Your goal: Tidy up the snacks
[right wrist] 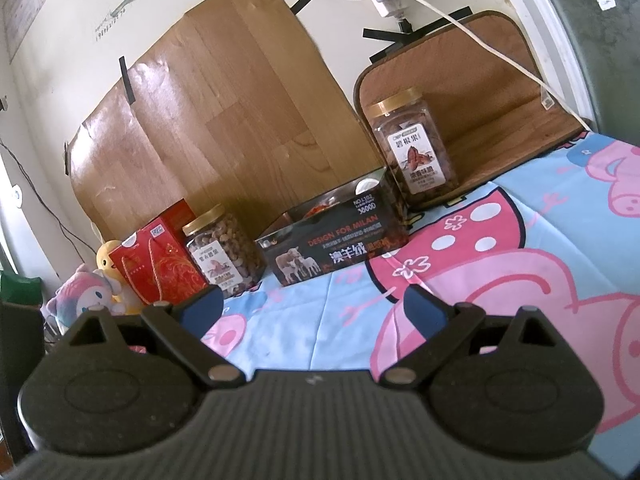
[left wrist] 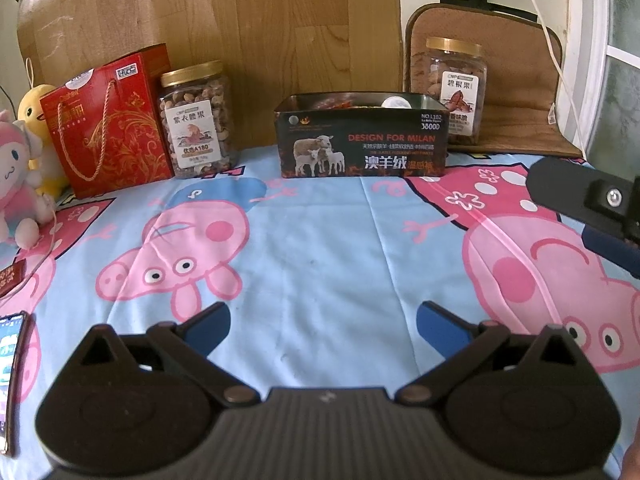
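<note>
Closest to us, the left gripper (left wrist: 323, 324) hangs low over the cartoon pig sheet (left wrist: 320, 248) with its blue fingers (left wrist: 212, 320) spread wide apart and nothing between them. The right gripper (right wrist: 312, 308) is the same, wide apart and holding nothing, but it is tipped to one side (so the whole room looks slanted in its view). I think both are waiting with their fingers ready so they can grab something next.

A phone (left wrist: 12, 376) lies at the left edge of the sheet.

Farther back, the snacks stand in a row along the wall. The black box (left wrist: 360, 140) with sheep on it sits in the middle with its top off, and some snacks are already inside, though I cannot tell what kind. It looks like the place where snacks should go. On its left, well apart, stands a jar of nuts (left wrist: 196, 120), touching or almost touching a red gift bag (left wrist: 108, 120). On its right, a second jar (left wrist: 456, 88) stands on a brown mat (left wrist: 520, 120), just behind the box corner.

Soft toys (left wrist: 24, 160) sit in the far left corner
</note>
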Motion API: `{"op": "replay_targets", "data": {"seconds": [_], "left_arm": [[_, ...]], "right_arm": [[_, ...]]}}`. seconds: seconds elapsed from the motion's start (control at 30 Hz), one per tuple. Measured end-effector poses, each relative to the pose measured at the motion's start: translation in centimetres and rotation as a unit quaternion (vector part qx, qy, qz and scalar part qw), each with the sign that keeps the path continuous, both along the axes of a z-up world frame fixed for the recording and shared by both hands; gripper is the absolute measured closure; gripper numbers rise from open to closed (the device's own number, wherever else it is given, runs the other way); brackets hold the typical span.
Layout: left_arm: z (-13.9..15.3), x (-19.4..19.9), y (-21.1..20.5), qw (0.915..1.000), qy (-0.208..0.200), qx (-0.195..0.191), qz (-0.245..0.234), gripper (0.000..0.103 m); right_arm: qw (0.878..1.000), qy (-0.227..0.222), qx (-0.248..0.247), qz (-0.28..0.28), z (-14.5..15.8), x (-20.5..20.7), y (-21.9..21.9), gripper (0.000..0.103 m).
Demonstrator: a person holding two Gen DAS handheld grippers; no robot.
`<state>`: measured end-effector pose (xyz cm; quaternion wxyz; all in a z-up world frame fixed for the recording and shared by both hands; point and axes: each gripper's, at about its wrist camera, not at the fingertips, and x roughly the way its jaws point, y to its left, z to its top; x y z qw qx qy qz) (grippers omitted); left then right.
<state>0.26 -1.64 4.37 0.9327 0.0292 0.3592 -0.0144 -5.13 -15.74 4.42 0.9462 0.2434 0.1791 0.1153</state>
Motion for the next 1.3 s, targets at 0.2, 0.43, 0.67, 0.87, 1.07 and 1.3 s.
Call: {"op": "replay_targets", "data": {"seconds": [0.2, 0.43, 0.67, 0.87, 1.07, 1.3], "left_arm": [[-0.11, 0.04, 0.00, 1.0000, 0.001, -0.001, -0.001, 0.000], [-0.17, -0.03, -0.01, 1.0000, 0.001, 0.000, -0.002, 0.000], [-0.17, -0.07, -0.04, 1.0000, 0.002, 0.000, -0.003, 0.000], [-0.12, -0.10, -0.04, 1.0000, 0.002, -0.001, -0.002, 0.000], [-0.17, -0.09, -0.08, 1.0000, 0.003, 0.000, -0.003, 0.000], [-0.34, -0.25, -0.21, 1.0000, 0.006, -0.003, -0.005, 0.000]], "right_arm": [[1.000, 0.000, 0.001, -0.001, 0.01, -0.01, -0.11, 0.004], [1.000, -0.002, 0.002, -0.001, 0.07, -0.13, -0.21, 0.005], [1.000, -0.006, 0.003, -0.004, 0.10, -0.38, -0.26, 0.005], [1.000, -0.008, 0.005, -0.006, 0.08, -0.53, -0.34, 0.005], [1.000, -0.009, 0.007, -0.007, 0.05, -0.55, -0.45, 0.005], [1.000, -0.011, 0.007, -0.005, 0.06, -0.54, -0.45, 0.005]]}}
